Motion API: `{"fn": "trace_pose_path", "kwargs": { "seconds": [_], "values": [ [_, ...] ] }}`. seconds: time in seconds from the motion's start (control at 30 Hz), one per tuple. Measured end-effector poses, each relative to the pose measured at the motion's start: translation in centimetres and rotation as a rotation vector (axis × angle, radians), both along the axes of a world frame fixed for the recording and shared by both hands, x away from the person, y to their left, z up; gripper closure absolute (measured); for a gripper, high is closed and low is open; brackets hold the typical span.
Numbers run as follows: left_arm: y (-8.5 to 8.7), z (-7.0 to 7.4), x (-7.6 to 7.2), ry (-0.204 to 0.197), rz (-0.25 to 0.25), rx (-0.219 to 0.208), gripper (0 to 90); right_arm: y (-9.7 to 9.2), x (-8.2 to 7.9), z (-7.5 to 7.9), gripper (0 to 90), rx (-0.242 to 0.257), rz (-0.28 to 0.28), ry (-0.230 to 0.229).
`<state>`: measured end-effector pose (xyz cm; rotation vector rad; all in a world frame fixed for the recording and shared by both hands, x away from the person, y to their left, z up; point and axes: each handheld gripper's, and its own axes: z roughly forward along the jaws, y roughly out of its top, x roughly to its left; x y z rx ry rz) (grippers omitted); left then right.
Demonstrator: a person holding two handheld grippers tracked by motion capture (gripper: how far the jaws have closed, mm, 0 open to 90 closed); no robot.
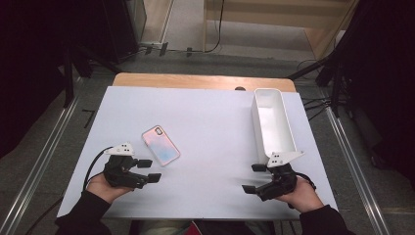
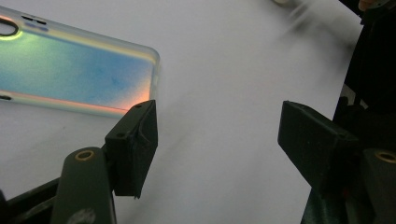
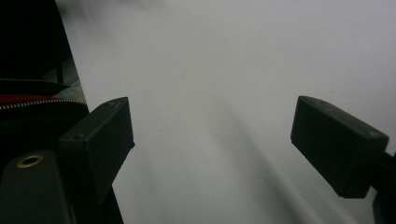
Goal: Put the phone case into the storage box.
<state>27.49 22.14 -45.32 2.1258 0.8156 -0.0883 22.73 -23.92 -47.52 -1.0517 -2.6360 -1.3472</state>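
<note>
While both tongs hover spread and empty over the white bench (image 1: 210, 132), the left tongs (image 1: 147, 170) sit just beside the iridescent phone case (image 1: 160, 145), and the right tongs (image 1: 254, 178) wait near the white bin (image 1: 288, 132).

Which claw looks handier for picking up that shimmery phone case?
Probably the left claw: its open jaws sit right beside the iridescent pink-blue phone case. The right claw, also open and empty, hovers far across the white table.
</note>
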Motion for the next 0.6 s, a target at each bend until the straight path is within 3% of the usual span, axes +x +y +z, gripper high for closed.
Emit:
{"fn": "trace_pose_path", "kwargs": {
  "seconds": [0.6],
  "values": [
    [0.11, -0.01, 0.08, 0.007, -0.002, -0.004, 28.5, 0.04, 0.0, -0.04, 11.8, -0.005, 0.003, 0.003]
  ]
}}
